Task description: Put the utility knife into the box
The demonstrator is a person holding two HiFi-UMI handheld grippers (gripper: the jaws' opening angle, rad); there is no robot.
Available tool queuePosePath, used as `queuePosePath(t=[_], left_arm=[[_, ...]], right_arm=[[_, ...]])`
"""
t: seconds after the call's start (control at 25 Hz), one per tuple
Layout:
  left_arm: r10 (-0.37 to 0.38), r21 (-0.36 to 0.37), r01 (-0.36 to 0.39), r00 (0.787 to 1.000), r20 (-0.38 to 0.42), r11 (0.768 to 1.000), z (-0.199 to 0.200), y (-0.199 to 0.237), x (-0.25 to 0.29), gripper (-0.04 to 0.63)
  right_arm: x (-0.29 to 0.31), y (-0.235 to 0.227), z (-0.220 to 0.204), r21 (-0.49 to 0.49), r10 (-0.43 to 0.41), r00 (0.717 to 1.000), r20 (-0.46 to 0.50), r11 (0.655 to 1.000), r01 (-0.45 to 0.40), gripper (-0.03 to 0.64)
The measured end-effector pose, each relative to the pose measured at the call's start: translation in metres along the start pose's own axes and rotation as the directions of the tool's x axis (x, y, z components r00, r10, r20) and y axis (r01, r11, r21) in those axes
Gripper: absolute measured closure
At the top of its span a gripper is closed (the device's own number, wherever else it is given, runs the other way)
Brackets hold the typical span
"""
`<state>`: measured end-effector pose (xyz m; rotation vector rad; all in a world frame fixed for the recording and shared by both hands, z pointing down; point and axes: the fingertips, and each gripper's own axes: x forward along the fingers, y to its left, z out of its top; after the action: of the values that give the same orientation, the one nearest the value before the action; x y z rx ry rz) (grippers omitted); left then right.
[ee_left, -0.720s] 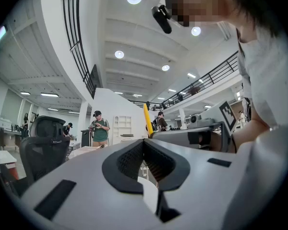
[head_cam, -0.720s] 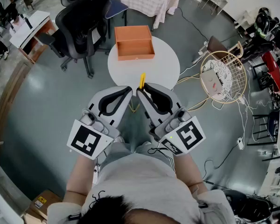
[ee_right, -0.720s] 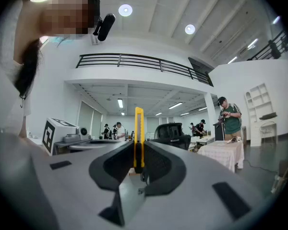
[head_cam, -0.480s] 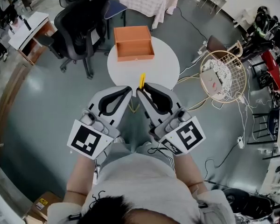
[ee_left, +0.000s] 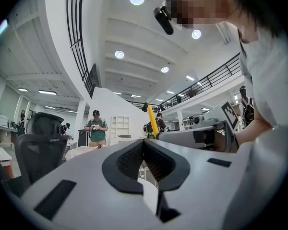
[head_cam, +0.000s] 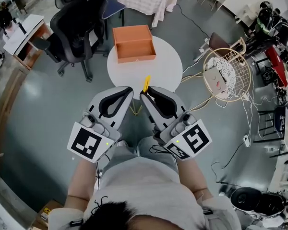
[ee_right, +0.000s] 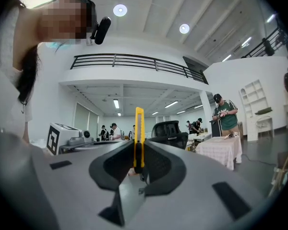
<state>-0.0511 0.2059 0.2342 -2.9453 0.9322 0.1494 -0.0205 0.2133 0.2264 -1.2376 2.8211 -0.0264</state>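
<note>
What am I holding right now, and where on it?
The right tongs are shut on the yellow utility knife, gripping its lower end; the rest sticks out past the tips. The left tongs are shut and empty.

The utility knife (ee_right: 139, 138) is yellow. The box (head_cam: 133, 43) is orange and the round table (head_cam: 170, 68) is white. The left gripper (head_cam: 129, 91) and right gripper (head_cam: 145, 94) are pale grey with black lining inside the jaws, and their cubes carry black-and-white square markers. The floor (head_cam: 48, 109) is blue-grey and the office chair (head_cam: 79, 23) is black.
</note>
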Motion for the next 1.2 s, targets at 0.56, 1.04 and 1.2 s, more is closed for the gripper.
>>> queuePosePath(t=[0.56, 1.04, 1.2], left_arm=[[0.063, -0.008, -0.063, 0.998, -0.022, 0.998, -0.015, 0.036, 0.050, 0.586], [0.157, 0.005, -0.157, 0.987, -0.012, 0.988, -0.017, 0.080, 0.131, 0.586], [0.186, 0.009, -0.186, 0.982, -0.012, 0.982, -0.021, 0.086, 0.155, 0.586]], right_arm=[[0.029, -0.063, -0.005, -0.004, 0.033, 0.999, -0.013, 0.999, -0.033, 0.546], [0.065, -0.147, 0.002, 0.000, 0.137, 0.990, -0.023, 0.991, -0.137, 0.546], [0.068, -0.172, 0.001, 0.000, 0.169, 0.985, -0.028, 0.986, -0.169, 0.546]])
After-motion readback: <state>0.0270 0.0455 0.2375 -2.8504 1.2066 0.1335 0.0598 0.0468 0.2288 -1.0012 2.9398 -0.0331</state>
